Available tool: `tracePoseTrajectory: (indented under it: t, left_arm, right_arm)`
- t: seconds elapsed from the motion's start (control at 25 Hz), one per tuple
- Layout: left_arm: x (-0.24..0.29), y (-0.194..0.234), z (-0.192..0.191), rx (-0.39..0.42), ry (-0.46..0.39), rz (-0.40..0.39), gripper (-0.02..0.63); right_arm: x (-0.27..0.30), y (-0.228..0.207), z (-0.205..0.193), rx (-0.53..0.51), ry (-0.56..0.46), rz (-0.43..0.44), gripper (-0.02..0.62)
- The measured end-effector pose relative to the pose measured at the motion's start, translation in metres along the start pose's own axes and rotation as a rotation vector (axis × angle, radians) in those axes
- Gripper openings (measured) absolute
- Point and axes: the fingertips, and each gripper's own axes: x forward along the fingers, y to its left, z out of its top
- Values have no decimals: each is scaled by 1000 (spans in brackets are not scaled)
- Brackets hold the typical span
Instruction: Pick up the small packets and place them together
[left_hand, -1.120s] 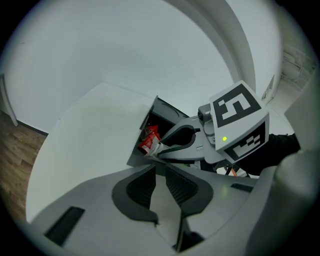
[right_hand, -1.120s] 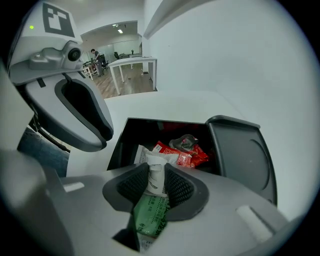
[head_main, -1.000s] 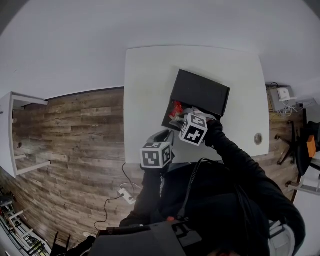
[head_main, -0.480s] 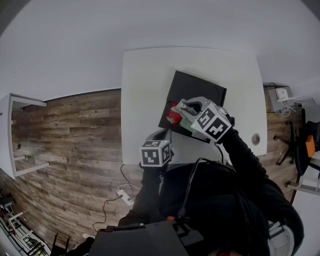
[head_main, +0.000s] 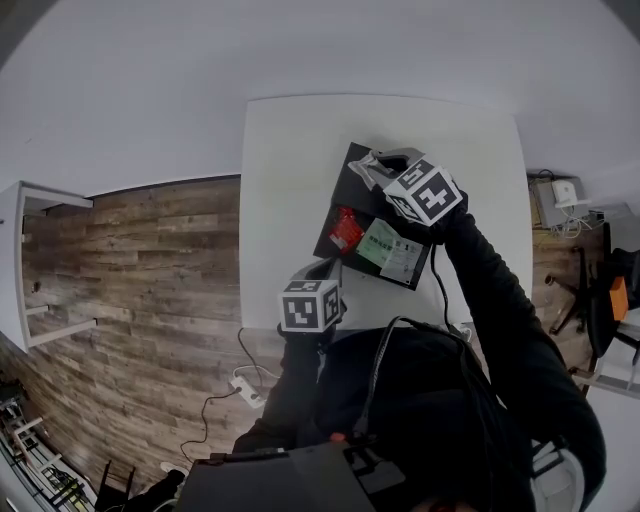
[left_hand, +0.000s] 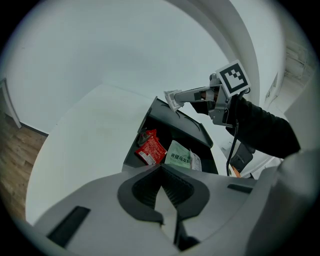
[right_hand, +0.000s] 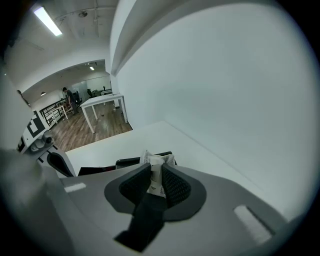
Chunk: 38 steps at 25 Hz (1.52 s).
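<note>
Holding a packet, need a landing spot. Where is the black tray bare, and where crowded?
Bare: far half of the black tray, beyond the red packet and green packet; the white table left of it. Crowded: the tray's near end.

A red packet (head_main: 346, 229) and a pale green packet (head_main: 379, 242) lay flat, side by side, in the black tray (head_main: 345, 190). A white packet (head_main: 405, 260) touched the green one. A crumpled whitish packet (right_hand: 158, 161) stood pinched in the right tool (right_hand: 156, 169).
</note>
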Motion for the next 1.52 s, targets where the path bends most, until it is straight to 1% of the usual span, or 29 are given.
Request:
tracePoseTrajectory:
  t: [0.12, 0.28, 0.4, 0.52, 0.64, 0.76, 0.84, 1.0, 1.12, 1.32, 1.44, 1.52]
  left_arm:
    - [1, 1, 0, -8, 6, -3, 2]
    - [1, 2, 1, -20, 4, -7, 2]
    - [0, 2, -1, -26, 5, -12, 2]
    - [0, 2, -1, -26, 6, -16, 2]
    - [1, 2, -1, -19, 9, -16, 1]
    - [0, 2, 0, -11, 8, -17, 2]
    - [0, 2, 0, -8, 8, -18, 2]
    - [1, 2, 0, -3, 10, -18, 2]
    - [1, 2, 0, -5, 10, -17, 2]
    - [0, 3, 1, 0, 6, -18, 2]
    - [0, 1, 0, 1, 1, -19, 2]
    - [1, 1, 0, 6, 7, -9, 2]
  right_arm:
    - [14, -6, 1, 22, 15, 10, 69]
    - [26, -8, -4, 19, 53, 18, 70]
    - [30, -7, -6, 29, 51, 30, 72]
    - [33, -9, -8, 38, 54, 23, 78]
    - [34, -12, -9, 26, 56, 27, 105]
    - [32, -12, -7, 5, 49, 55, 164]
    - [28, -13, -6, -2, 42, 65, 184]
    - [10, -16, -1, -13, 5, 59, 195]
    - [-15, -7, 3, -67, -26, 81, 195]
    - [-58, 33, -3, -193, -85, 186, 195]
    - [-71, 54, -24, -255, -52, 241, 195]
    - [-77, 67, -40, -279, -21, 278, 195]
